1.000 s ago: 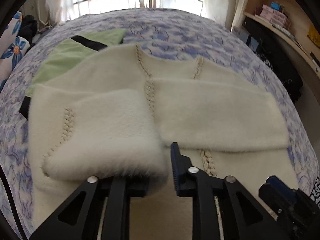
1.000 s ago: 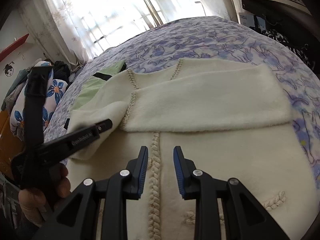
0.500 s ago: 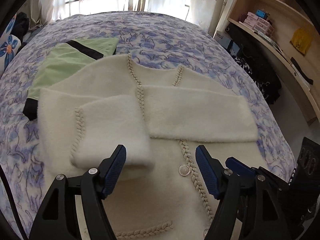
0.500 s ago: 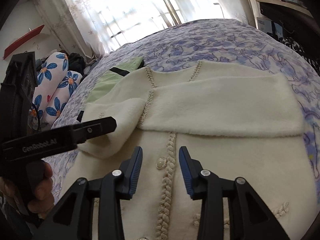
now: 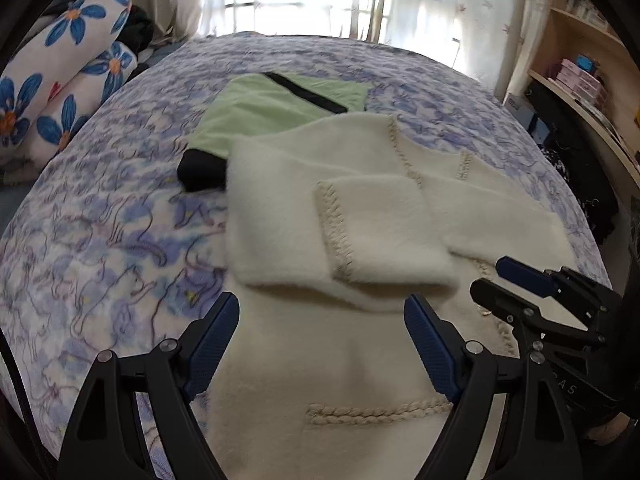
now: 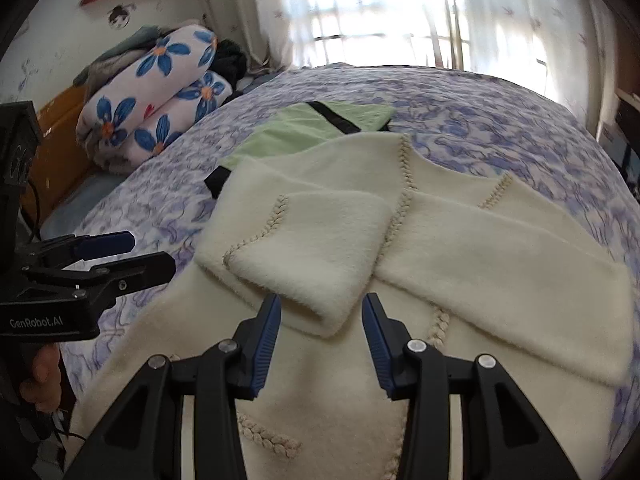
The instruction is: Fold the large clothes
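A cream fuzzy cardigan (image 5: 360, 352) with braided trim lies flat on the bed, also in the right wrist view as the cardigan (image 6: 320, 380). Its left sleeve (image 5: 380, 232) is folded across the chest, and the right sleeve (image 5: 500, 216) lies folded over from the other side. My left gripper (image 5: 320, 304) hovers above the cardigan's lower left part. Its jaws are opening wide, with nothing pinched between them. My right gripper (image 6: 322, 300) stands open just short of the left sleeve's cuff (image 6: 320, 312), gripping nothing. Each gripper shows in the other's view: right gripper (image 5: 490, 274), left gripper (image 6: 132, 252).
A light green garment (image 5: 272, 112) with black trim lies beyond the cardigan, partly under it. The blue-flowered bedspread (image 5: 120, 220) covers the bed. Flowered pillows (image 6: 152, 92) are piled at the far left. Shelves (image 5: 580, 80) stand at the right, a curtained window behind.
My left gripper let go of the left sleeve's cuff, spread wide and drew back to the left. The sleeve stays folded. My right gripper widened a little and pulled back.
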